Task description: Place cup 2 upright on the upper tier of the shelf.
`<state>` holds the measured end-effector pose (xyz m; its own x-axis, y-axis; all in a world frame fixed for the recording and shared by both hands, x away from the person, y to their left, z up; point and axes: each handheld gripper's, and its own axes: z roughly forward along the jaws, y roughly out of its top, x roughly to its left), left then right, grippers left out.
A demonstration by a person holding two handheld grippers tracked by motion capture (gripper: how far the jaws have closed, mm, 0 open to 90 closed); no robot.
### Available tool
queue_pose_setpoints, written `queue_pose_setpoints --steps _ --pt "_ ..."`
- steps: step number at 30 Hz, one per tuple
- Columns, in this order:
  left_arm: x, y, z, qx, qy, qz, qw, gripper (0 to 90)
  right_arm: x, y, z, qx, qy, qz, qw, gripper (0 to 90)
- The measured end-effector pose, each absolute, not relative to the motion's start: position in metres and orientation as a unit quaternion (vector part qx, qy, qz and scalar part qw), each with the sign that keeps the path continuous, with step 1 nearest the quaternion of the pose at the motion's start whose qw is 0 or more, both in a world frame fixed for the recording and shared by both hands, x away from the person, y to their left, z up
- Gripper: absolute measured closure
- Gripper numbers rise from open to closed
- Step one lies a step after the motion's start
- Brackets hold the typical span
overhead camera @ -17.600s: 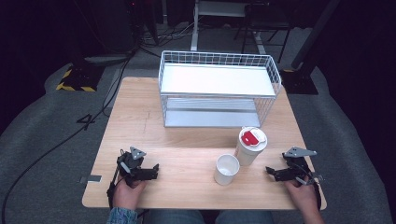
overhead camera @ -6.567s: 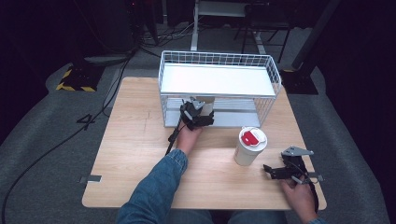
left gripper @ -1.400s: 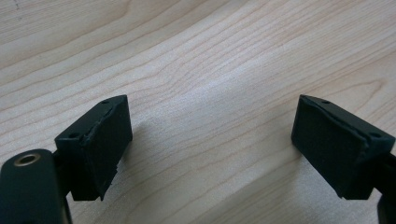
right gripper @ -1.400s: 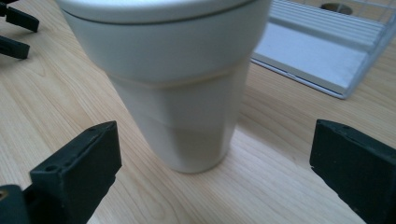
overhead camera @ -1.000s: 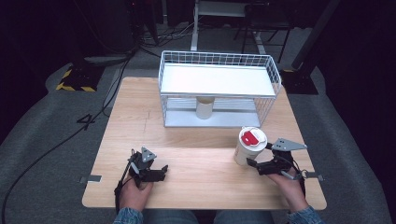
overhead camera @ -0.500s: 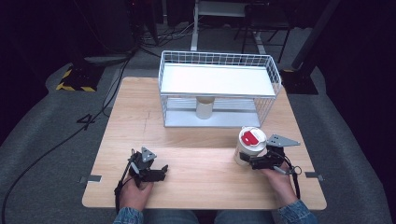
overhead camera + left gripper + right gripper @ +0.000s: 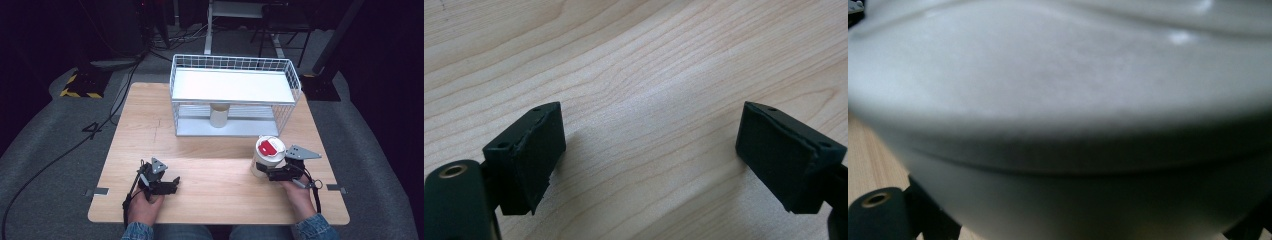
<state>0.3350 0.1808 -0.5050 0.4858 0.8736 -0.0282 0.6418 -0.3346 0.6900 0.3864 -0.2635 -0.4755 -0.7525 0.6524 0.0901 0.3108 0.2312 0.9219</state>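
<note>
A white lidded cup [image 7: 269, 151] with a red label on top stands at the table's right front. My right gripper [image 7: 266, 174] reaches it from the right, low at its base. The jaws have just been closing and now sit on either side of the cup, whose white wall [image 7: 1058, 100] looms blurred and very close in the right gripper view. My left gripper [image 7: 175, 183] rests on the wood at the front left. Its pads [image 7: 536, 150] stand apart with only bare table between them.
A white wire rack [image 7: 235, 67] with a white shelf stands at the back middle of the wooden table [image 7: 215, 160]. A small white cup [image 7: 218, 115] stands under its shelf. Dark floor and cables surround the table.
The right gripper moved left up to the lidded cup and its jaws closed around the base. The left gripper stayed put. Earlier the left hand set the small cup under the rack.
</note>
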Motion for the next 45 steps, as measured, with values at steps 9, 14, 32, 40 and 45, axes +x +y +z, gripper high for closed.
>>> queue_pose_setpoints --steps 9,14,32,40,45 --pt "0.335 0.181 -0.505 0.798 0.475 0.178 0.327 13.1 0.385 -0.263 -0.476 0.311 0.766 0.537 0.166 10.9" --pt "0.335 0.181 -0.505 0.797 0.475 0.177 0.327 13.1 0.383 -0.262 -0.476 0.305 0.764 0.54 0.177 11.1" --pt "0.335 0.181 -0.505 0.798 0.475 0.178 0.327 13.1 0.378 -0.265 -0.458 0.301 0.763 0.544 0.177 11.2" --pt "0.335 0.181 -0.505 0.798 0.475 0.178 0.327 13.1 0.376 -0.266 -0.44 0.294 0.764 0.545 0.179 11.3" --pt "0.335 0.181 -0.505 0.798 0.475 0.177 0.327 13.0 0.378 -0.267 -0.425 0.292 0.766 0.544 0.18 11.3"
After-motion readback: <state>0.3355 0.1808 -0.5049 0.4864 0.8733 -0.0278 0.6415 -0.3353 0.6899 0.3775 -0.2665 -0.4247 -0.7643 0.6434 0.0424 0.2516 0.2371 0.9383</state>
